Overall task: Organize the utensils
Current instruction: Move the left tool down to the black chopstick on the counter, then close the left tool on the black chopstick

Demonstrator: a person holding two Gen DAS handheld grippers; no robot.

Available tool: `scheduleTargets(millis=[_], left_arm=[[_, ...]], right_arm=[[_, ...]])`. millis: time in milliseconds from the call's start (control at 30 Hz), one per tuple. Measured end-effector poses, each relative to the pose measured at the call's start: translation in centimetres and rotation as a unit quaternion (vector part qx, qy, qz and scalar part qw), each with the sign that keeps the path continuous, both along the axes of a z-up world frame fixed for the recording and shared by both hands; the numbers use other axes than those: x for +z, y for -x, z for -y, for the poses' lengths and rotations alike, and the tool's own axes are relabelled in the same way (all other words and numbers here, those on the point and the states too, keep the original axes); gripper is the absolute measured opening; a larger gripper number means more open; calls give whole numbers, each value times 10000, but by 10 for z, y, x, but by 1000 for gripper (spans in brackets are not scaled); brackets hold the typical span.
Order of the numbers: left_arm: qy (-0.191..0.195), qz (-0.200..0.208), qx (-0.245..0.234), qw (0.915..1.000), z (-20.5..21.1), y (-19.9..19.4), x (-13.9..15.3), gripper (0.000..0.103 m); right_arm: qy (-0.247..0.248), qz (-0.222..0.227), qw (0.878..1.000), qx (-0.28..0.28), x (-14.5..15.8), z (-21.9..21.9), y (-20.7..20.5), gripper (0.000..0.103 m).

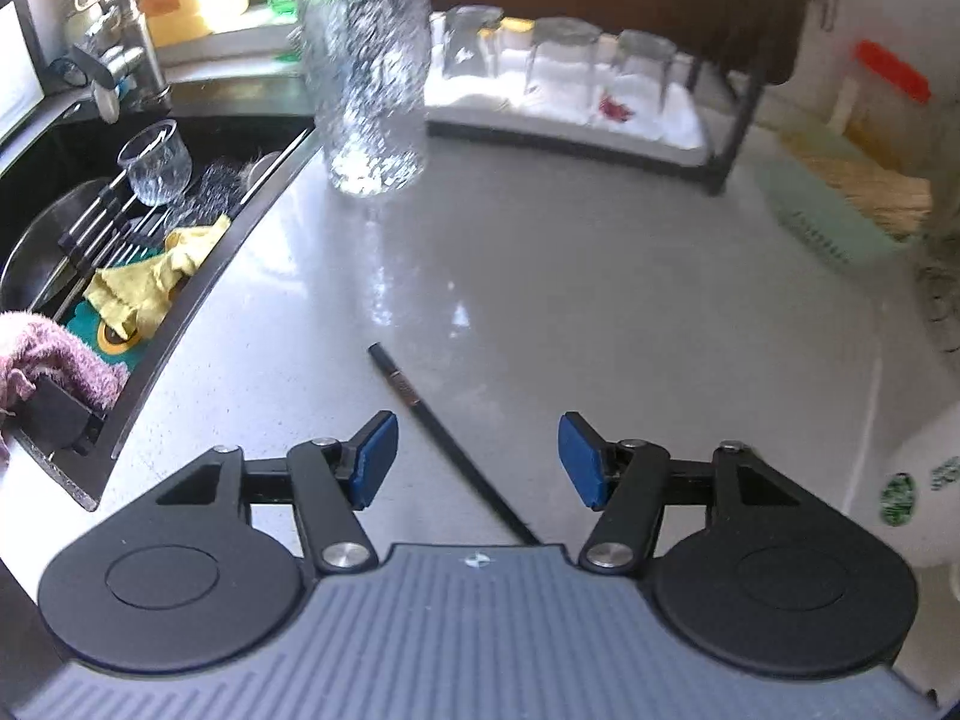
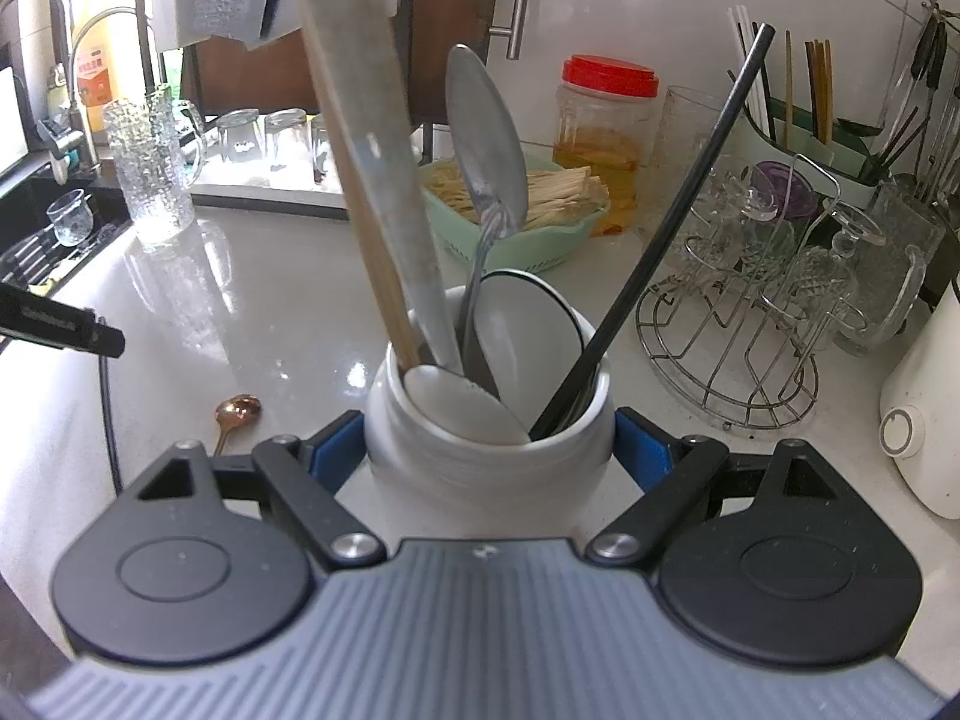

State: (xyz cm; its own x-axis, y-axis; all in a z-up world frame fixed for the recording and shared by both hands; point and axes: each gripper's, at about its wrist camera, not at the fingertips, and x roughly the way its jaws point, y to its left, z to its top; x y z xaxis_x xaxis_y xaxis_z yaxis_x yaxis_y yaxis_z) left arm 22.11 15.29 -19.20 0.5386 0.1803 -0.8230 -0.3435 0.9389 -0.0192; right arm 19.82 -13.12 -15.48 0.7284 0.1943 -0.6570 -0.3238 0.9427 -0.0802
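Observation:
A black chopstick point(image 1: 420, 402) lies slantwise on the grey counter. My left gripper point(image 1: 477, 459) hovers open just above its near half, so the stick runs between the blue pads point(image 1: 375, 459) without touching them. My right gripper point(image 2: 489, 450) is shut on a white ceramic utensil jar point(image 2: 480, 480), with a pad pressed to each side. The jar holds a wooden spatula point(image 2: 360, 120), a steel spoon point(image 2: 486, 138), a white spoon point(image 2: 462, 402), a black chopstick point(image 2: 678, 222) and wooden chopsticks. A copper spoon point(image 2: 237, 408) lies on the counter left of the jar.
A tall textured glass point(image 1: 366, 78) stands behind the chopstick, by the sink point(image 1: 264, 222) that holds cloths and a small glass. Upturned glasses sit on a drying tray point(image 1: 480, 126). A green basket point(image 2: 540, 246), a red-lidded jar point(image 2: 606, 138), a wire glass rack point(image 2: 750, 324) and a white appliance point(image 2: 924, 420) crowd the right.

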Motion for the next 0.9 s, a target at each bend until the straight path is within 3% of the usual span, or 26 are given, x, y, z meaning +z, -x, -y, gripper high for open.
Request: scheduleTargets(millis=[300,400,533,633,900], left_arm=[[-128,-103,-92,9998,0,-10,-22,39],[-186,-131,-112,9997,2,-15,-21,19],[-244,-181,-186,9994,6,-18,-19,11],[-117,-223,-288,9993,9,-18,-18,7],[9,-388,-1016,9941,37,-7,-17,6]], right_arm=[[1,-19,10000,14,0,0,-1,90],[-17,-14,10000,38,0,1,0,90],[-34,-9,10000,81,-1,2,0,90],[-47,-18,9999,88,0,2,0,90],[-50,-1,10000,39,0,2,1,90]])
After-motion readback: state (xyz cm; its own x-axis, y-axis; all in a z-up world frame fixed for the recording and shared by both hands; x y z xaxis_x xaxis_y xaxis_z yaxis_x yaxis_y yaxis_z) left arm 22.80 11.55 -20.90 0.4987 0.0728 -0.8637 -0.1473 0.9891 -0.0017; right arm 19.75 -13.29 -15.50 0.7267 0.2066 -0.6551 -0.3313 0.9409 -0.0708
